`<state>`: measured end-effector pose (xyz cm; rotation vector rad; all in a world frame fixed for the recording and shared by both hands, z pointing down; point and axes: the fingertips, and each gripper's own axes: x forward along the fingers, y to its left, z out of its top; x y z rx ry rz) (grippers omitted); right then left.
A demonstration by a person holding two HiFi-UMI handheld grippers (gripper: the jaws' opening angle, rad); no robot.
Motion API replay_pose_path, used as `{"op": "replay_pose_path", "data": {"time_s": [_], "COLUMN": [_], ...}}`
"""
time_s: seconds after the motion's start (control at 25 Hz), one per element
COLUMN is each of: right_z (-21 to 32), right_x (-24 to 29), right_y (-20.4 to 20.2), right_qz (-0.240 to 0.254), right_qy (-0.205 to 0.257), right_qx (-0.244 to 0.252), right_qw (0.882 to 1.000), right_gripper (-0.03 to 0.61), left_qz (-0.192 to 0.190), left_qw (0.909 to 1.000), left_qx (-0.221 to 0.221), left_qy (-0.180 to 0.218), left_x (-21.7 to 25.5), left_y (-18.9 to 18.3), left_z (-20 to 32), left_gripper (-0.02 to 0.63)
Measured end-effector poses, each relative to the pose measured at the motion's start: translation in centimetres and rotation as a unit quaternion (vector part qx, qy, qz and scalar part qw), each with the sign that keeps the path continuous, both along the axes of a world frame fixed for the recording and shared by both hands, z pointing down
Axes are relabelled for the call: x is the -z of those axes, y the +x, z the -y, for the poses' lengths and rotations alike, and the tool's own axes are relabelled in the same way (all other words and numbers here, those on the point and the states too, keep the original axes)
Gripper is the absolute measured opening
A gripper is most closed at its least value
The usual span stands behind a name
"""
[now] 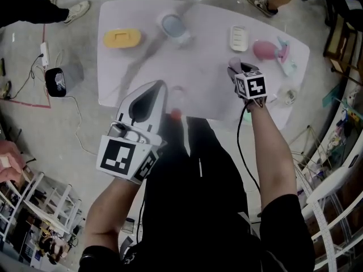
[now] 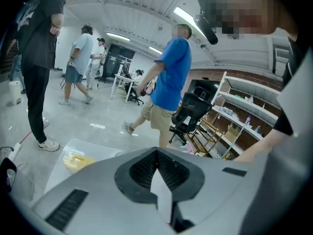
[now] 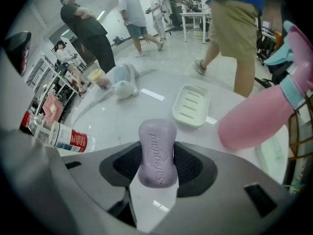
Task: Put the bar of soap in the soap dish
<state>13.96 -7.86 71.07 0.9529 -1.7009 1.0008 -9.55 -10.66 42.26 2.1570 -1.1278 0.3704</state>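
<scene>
A lilac bar of soap sits upright between the pads of my right gripper, which is shut on it. In the head view that gripper hangs over the right part of the white table, just in front of the empty white ribbed soap dish. From the right gripper view the soap dish lies a little beyond the soap. My left gripper is held over the table's near edge, and its jaws are shut with nothing in them.
A pink rounded object and teal items lie right of the dish. A yellow container and a pale blue one sit at the back left. A small bottle lies on the table. People stand beyond the table.
</scene>
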Motion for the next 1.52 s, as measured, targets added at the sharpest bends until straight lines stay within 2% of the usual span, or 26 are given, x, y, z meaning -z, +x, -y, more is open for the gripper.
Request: {"op": "replay_pose_path", "data": {"time_s": [0.32, 0.68, 1.0, 1.28, 1.52], "right_z": [3.8, 7.5, 10.0, 11.1, 10.7], "right_x": [0.4, 0.4, -0.8, -1.5, -5.6], "right_y": [0.7, 1.8, 2.2, 2.9, 3.3], "right_qz": [0.005, 0.006, -0.012, -0.027, 0.015], "right_qy": [0.010, 0.019, 0.020, 0.004, -0.005], "right_qx": [-0.009, -0.049, -0.054, -0.089, -0.130], "right_qw": [1.000, 0.999, 0.998, 0.996, 0.991], "right_gripper": [0.210, 0.210, 0.210, 0.210, 0.210], "left_qz": [-0.003, 0.004, 0.015, 0.010, 0.008], "left_qw": [1.0000, 1.0000, 0.9997, 0.9995, 0.9997], "left_qx": [-0.007, 0.000, 0.001, 0.010, 0.007], "left_qy": [-0.001, -0.007, -0.020, -0.028, -0.024], "left_x": [0.6, 0.7, -1.0, -1.5, -1.4], "left_y": [1.6, 1.2, 0.7, 0.6, 0.4], "left_z": [2.1, 3.1, 2.8, 2.8, 3.0], "left_gripper": [0.009, 0.009, 0.009, 0.009, 0.009]}}
